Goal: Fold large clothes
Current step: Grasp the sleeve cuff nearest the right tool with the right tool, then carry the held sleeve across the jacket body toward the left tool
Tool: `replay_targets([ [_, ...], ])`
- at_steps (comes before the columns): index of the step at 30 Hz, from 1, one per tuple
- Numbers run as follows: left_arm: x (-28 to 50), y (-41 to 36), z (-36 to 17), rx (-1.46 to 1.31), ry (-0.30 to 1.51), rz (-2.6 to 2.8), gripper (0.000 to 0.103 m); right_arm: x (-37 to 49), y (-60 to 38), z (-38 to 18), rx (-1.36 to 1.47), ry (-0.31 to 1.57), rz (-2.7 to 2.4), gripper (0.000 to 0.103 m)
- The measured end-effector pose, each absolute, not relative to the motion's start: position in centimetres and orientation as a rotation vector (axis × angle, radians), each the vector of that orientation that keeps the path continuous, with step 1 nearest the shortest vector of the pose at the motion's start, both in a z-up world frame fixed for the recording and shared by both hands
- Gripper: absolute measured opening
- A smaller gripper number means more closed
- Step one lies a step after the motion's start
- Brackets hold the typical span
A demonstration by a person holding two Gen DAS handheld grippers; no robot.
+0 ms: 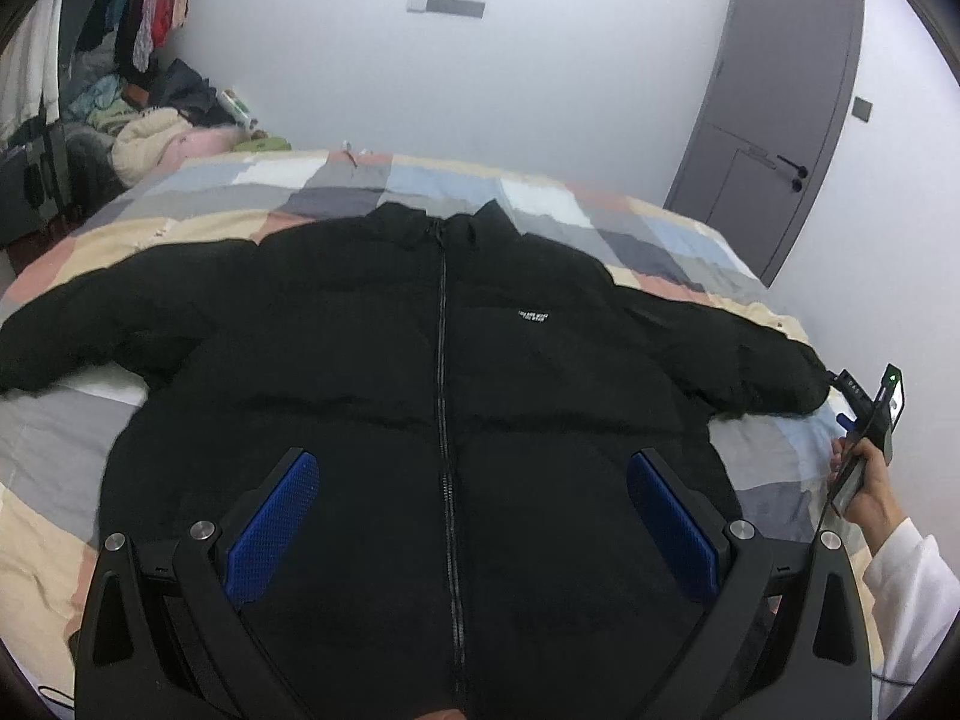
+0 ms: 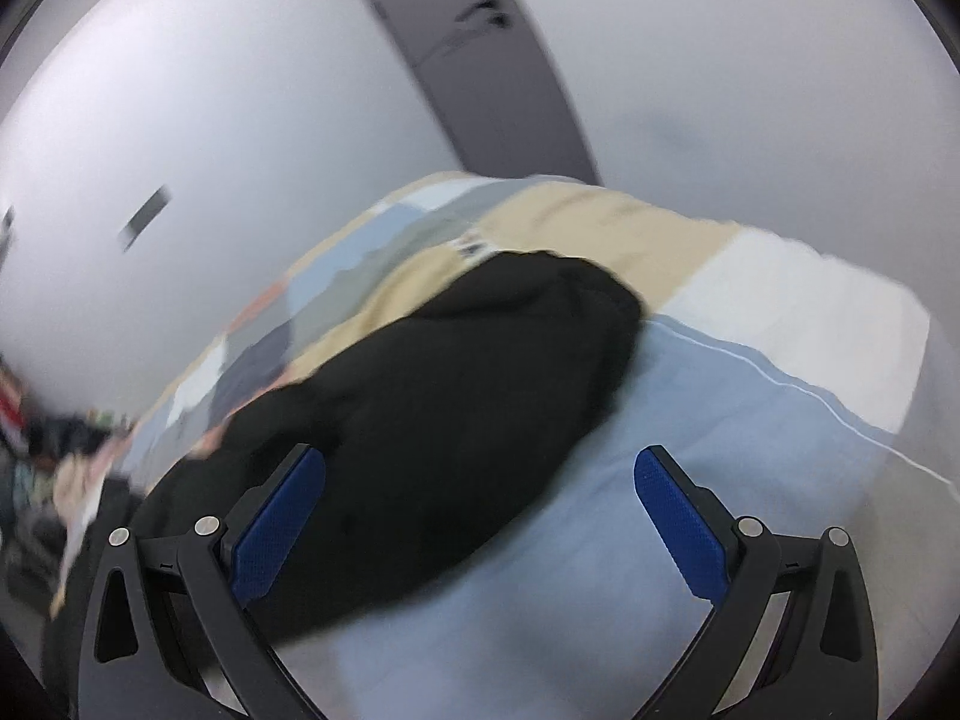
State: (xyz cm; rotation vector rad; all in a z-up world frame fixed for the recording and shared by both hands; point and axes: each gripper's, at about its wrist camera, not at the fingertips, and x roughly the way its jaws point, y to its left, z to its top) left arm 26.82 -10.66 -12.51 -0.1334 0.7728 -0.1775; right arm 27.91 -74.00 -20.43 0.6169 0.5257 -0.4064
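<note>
A large black zip-up jacket [image 1: 372,360] lies flat and face up on the patchwork bedspread [image 1: 336,180], with both sleeves spread out to the sides. My left gripper [image 1: 474,462] is open and empty above the jacket's lower front, its blue pads either side of the zip. My right gripper [image 2: 480,462] is open and empty, hovering over the end of the jacket's right-hand sleeve [image 2: 480,372]. The right gripper also shows in the left wrist view [image 1: 870,420], held in a hand at the sleeve cuff. The right wrist view is blurred.
A pile of clothes [image 1: 150,126] lies at the bed's far left corner, with more clothes hanging above it. A grey door [image 1: 774,120] is in the white wall behind the bed. The bed's edge [image 2: 840,360] runs just beyond the sleeve.
</note>
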Motion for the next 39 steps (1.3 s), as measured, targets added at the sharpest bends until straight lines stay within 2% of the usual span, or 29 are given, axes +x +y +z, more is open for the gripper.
replay_targets([
  [12,31.3,-11.2,-16.2,-0.163,0.830,-0.107,0.103,33.4,-78.4,-23.9,0.734,0.497,-0.304,0.103],
  [13,31.5,-11.2,-16.4,-0.164,0.832,-0.105,0.103,33.5,-78.3,-24.0,0.735,0.498,-0.298,0.098],
  [15,31.6,-11.2,-16.5,-0.163,0.838,-0.103,0.103,33.6,-78.1,-24.0,0.740,0.497,-0.283,0.073],
  [16,31.6,-11.2,-16.5,-0.162,0.841,-0.101,0.103,33.6,-78.2,-24.0,0.747,0.494,-0.279,0.049],
  [17,31.6,-11.2,-16.5,-0.162,0.840,-0.103,0.103,33.3,-78.2,-24.0,0.758,0.487,-0.276,0.030],
  [19,31.5,-11.0,-16.2,-0.164,0.828,-0.105,0.103,32.6,-77.9,-23.6,0.762,0.467,-0.256,0.016],
  [20,31.3,-10.9,-16.0,-0.161,0.813,-0.102,0.103,32.1,-77.5,-23.2,0.740,0.459,-0.253,0.012],
  [27,29.2,-10.3,-13.6,-0.106,0.762,-0.099,0.103,28.3,-75.6,-19.7,0.716,0.424,-0.279,0.006],
  [39,23.6,-8.3,-8.1,-0.035,0.711,-0.124,0.103,22.8,-70.4,-5.8,0.556,0.295,-0.249,0.004],
])
